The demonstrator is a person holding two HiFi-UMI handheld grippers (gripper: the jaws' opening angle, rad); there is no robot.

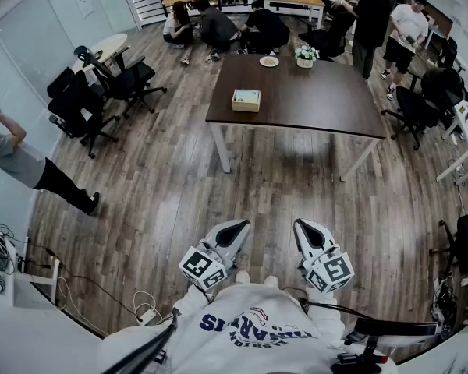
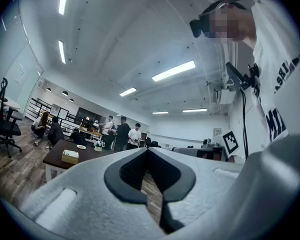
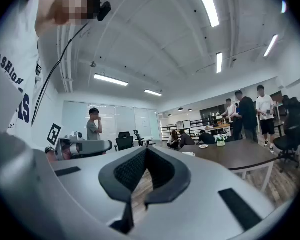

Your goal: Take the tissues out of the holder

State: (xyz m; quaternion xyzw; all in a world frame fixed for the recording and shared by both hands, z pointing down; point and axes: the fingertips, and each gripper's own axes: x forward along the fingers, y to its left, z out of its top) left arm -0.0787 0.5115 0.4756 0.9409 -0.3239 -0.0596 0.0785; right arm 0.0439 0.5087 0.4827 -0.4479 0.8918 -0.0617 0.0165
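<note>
The tissue holder (image 1: 246,100), a small wooden box with pale tissues on top, stands near the front left of a dark table (image 1: 312,104) far ahead of me. It also shows small in the left gripper view, tissue holder (image 2: 70,156). Both grippers are held close to my chest, well short of the table. My left gripper (image 1: 232,231) is shut with nothing in it, its jaws meeting in a seam (image 2: 149,154). My right gripper (image 1: 306,231) is likewise shut and empty (image 3: 146,151).
On the table stand a flower pot (image 1: 305,55) and a small plate (image 1: 269,61). Black office chairs (image 1: 109,80) stand at the left and at the right (image 1: 421,104). Several people crouch or stand behind the table. Cables (image 1: 144,306) lie on the wood floor by my feet.
</note>
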